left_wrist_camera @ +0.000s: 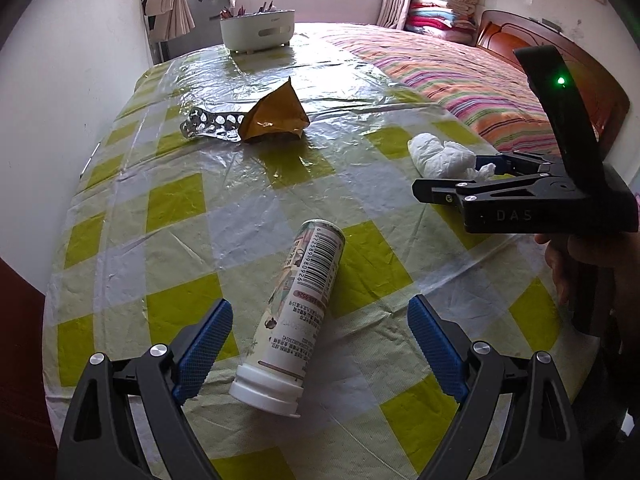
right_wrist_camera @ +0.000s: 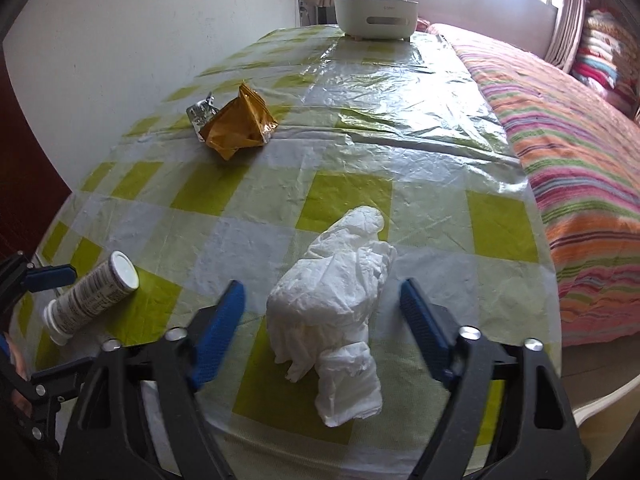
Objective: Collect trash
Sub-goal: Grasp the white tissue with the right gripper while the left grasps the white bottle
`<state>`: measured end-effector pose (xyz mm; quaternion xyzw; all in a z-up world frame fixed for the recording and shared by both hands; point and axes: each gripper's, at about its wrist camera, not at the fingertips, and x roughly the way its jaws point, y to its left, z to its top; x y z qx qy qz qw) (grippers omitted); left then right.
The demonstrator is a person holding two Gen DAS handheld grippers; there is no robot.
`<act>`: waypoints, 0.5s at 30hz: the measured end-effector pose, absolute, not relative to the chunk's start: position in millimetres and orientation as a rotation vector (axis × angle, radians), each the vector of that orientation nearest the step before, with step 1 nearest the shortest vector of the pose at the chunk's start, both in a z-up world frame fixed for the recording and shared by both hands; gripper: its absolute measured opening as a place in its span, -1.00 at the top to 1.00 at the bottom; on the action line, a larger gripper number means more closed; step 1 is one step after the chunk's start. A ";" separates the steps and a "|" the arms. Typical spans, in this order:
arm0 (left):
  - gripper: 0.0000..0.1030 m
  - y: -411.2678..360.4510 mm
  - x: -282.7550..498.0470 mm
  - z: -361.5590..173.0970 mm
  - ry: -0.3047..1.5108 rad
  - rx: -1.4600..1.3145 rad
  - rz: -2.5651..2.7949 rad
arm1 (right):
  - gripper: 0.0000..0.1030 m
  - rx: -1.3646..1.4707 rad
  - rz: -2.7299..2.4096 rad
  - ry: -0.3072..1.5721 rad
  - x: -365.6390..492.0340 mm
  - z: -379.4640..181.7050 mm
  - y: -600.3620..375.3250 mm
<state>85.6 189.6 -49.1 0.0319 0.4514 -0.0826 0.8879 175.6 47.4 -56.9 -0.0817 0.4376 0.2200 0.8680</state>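
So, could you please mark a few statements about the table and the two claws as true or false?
1. The white cylindrical tube with the barcode lies on its side between the left claw's pads. True.
2. The right claw is clamped on the crumpled white tissue. False: its pads stand clear on either side of the tissue.
3. The crumpled yellow-brown wrapper sits inside the white oval bin. False: it lies on the green-checked plastic tablecloth, beside a silver foil blister strip.
4. The bin stands at the table's far end. True.
5. The left claw holds the tube. False: it is open, not gripping.
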 end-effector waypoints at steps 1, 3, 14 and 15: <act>-0.68 189.5 86.0 -50.1 0.942 0.068 -0.171 | -0.12 -0.183 0.452 0.912 175.3 -56.4 47.6; -0.68 189.0 86.9 -51.7 0.947 0.071 -0.167 | 0.12 -0.213 0.436 0.900 174.9 -54.3 45.7; -0.68 193.0 91.0 -56.6 0.967 0.035 -0.167 | 0.45 0.006 0.555 0.900 158.1 -39.3 21.0; -0.68 194.2 91.5 -57.1 0.968 0.024 -0.166 | 0.45 0.032 0.564 0.895 154.0 -37.4 17.4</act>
